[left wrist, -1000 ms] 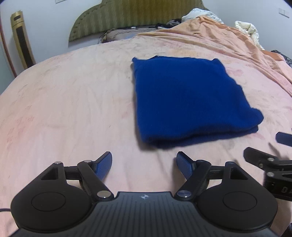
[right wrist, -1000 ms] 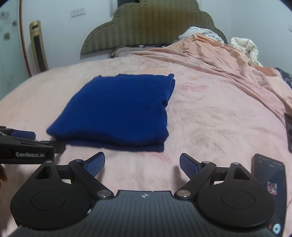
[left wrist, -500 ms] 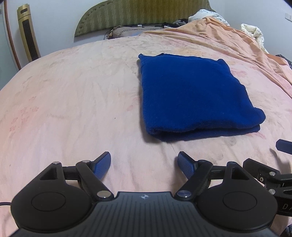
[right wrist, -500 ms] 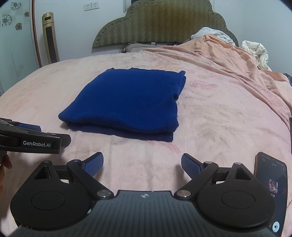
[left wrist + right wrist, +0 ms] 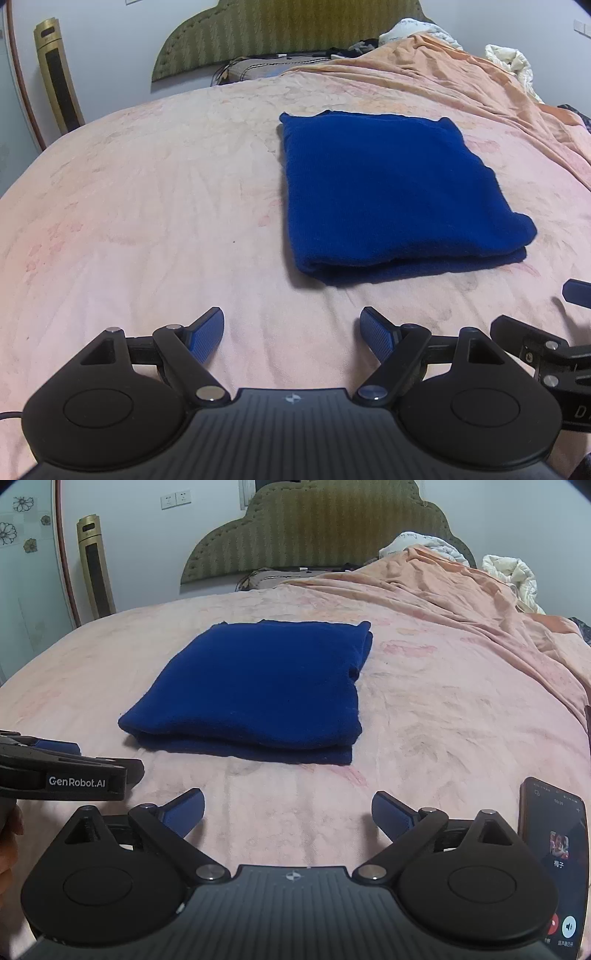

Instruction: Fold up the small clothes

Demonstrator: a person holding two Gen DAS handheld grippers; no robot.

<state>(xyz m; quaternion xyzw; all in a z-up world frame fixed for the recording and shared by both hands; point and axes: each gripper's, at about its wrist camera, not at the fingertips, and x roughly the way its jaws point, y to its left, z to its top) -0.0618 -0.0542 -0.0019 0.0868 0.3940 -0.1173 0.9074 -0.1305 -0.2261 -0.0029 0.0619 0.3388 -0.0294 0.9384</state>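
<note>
A dark blue garment (image 5: 388,192) lies folded into a neat rectangle on the pink bedsheet (image 5: 147,206), seen too in the right wrist view as the blue garment (image 5: 258,686). My left gripper (image 5: 293,334) hovers open over bare sheet, short of the garment's near edge, nothing between its blue pads. My right gripper (image 5: 288,812) is also short of the garment; its jaws are opening wider and hold nothing. Each gripper shows at the edge of the other's view: the right gripper (image 5: 543,332), the left gripper (image 5: 70,771).
A lit phone (image 5: 554,853) lies on the sheet at the right gripper's right side. A rumpled orange blanket (image 5: 461,590) and white bedding (image 5: 509,572) pile up at the far right. A green headboard (image 5: 321,528) and a tall gold appliance (image 5: 94,565) stand at the back.
Both views have tilted so the garment sits slightly farther from the fingers. The right gripper's fingers have spread wider. The garment itself has not moved.
</note>
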